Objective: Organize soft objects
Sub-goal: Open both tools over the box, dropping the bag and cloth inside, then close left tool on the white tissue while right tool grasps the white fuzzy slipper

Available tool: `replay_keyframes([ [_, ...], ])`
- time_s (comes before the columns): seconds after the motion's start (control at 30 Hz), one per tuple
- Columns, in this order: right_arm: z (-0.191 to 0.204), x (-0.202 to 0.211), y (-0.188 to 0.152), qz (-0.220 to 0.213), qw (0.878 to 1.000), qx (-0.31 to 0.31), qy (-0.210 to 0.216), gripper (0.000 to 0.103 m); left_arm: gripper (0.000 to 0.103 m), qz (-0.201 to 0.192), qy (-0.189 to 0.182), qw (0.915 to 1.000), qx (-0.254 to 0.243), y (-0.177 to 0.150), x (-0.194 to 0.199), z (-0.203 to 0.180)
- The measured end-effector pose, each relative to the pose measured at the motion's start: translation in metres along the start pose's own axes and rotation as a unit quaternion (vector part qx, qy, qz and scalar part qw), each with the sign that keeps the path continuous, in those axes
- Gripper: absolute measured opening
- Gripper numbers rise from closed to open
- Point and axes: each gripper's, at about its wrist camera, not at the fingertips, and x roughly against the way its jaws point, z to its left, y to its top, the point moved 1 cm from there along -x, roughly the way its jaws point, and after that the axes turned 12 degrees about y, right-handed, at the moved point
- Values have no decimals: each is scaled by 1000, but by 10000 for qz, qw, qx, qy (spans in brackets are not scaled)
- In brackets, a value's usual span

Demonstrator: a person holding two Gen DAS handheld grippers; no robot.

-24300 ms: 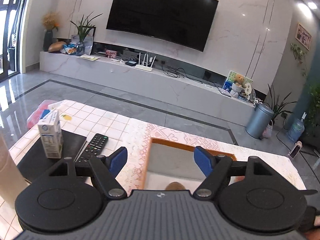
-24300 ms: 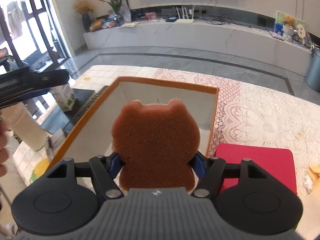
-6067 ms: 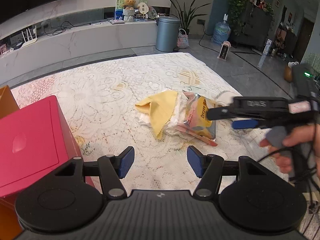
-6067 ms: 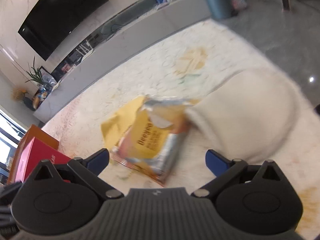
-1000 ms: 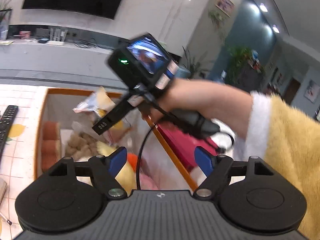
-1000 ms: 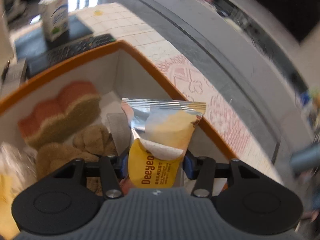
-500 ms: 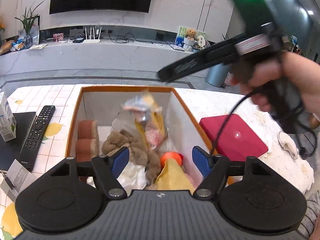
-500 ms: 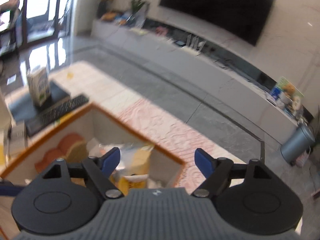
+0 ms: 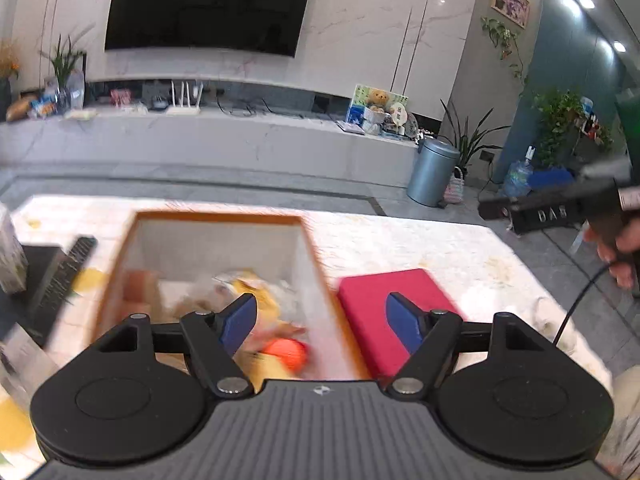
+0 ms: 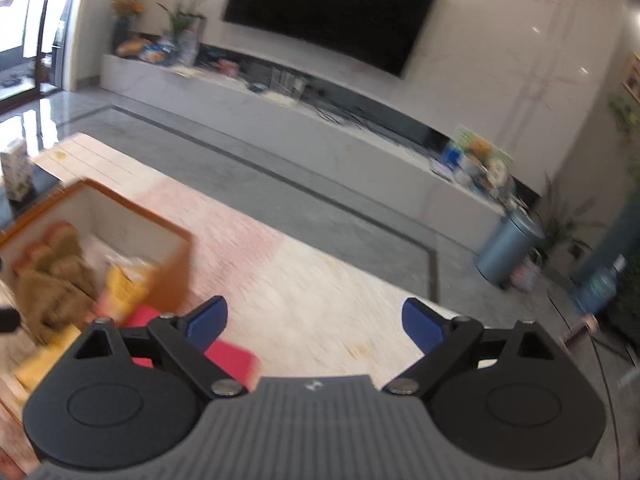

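Orange-rimmed open box with white inner walls (image 9: 224,216) sits on the lace-covered table (image 9: 420,248) and holds the soft stuff: brown bear-shaped sponge (image 9: 136,284) against its left wall, tan plush pieces (image 10: 52,280), yellow-and-silver snack pouch (image 9: 248,284) in the middle, an orange ball-like item (image 9: 286,352) near the front. Blur hides finer detail inside. Flat red lid-like box (image 9: 388,292) lies just beside the box's right wall, not on it.

Left gripper (image 9: 320,316) hovers over the box's near right corner, jaws spread, nothing between them. Right gripper (image 10: 314,320) is out over bare tablecloth, clear of the box; its jaws have just been opening and stand wide, empty. Pouch lies in the box, so that drop looks done.

Progress, judged: most soft items are already boxed. A pale soft lump (image 9: 546,312) at the table's right edge seems left to collect; can't tell what it is. Red lid may go on last.

Off to the left: black remote (image 9: 64,272) and a milk carton (image 10: 16,176), not part of the sort.
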Motion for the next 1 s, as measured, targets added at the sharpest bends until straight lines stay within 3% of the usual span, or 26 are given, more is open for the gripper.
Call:
replay_keyframes([
  [0.1,-32,16,-22,-2,9995,-245,-222,92,87,47,-272,9996,-1,3,0,-23],
  [0.23,-72,39,-56,-24,9975,-544,-447,93,88,-101,-288,9994,-176,11,-1,-52],
  [0.4,-101,55,-108,13,9848,-894,-1492,94,88,171,-362,9992,-43,18,-20,-90],
  [0.53,-120,48,-148,41,9734,-1794,-1426,94,88,403,-461,9980,-139,26,-39,-120],
  [0.73,-144,16,-192,383,9646,-2215,-1379,94,88,635,-524,9946,-633,25,-70,-177],
  [0.9,-189,-10,-231,415,9367,-3116,-1541,98,88,1236,-733,9818,-1241,13,-115,-232],
  [1.0,-211,-27,-250,433,9225,-3568,-1406,100,88,1402,-791,9715,-1742,4,-142,-267],
])
